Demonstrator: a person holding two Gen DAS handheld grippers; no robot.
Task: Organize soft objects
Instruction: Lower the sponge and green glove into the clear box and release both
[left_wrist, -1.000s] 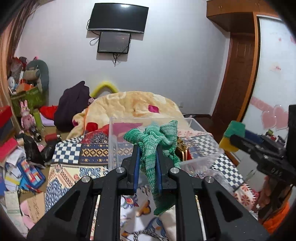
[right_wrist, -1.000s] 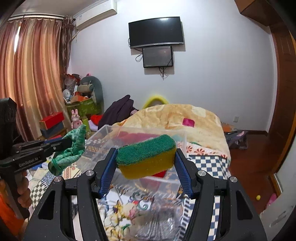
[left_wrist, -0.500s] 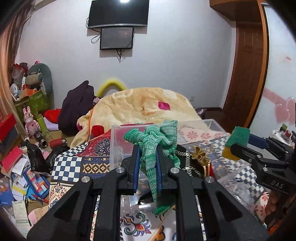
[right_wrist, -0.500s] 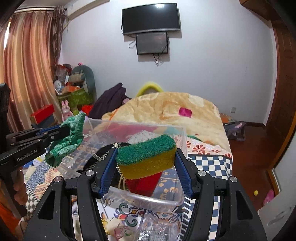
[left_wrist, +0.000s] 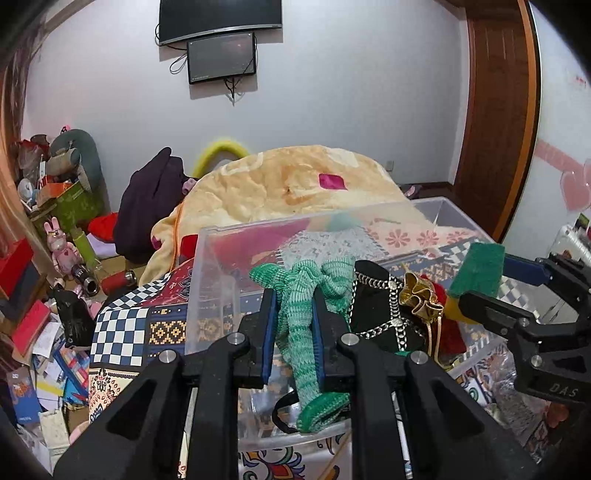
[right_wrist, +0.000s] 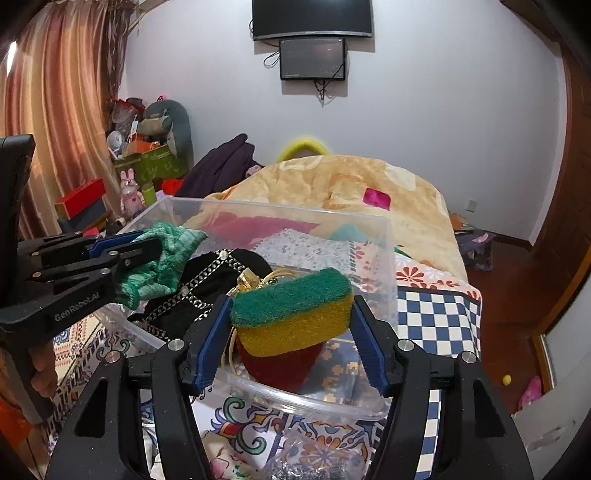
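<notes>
Left gripper (left_wrist: 293, 328) was clamped on a green knit cloth (left_wrist: 301, 314); right gripper (right_wrist: 291, 332) was clamped on a green-yellow sponge (right_wrist: 291, 314). Both hung over the near part of a clear plastic bin (right_wrist: 384, 258) holding a black chained item (left_wrist: 376, 306).

The left hand-held gripper (right_wrist: 147, 254) carries the raised lettering "GenRobot.AI" along the side of its black body, seen from the right wrist view. The right hand-held gripper (left_wrist: 480, 295) bears the letters "DAS" on its black body, seen from the left wrist view. No other text is legible.
</notes>
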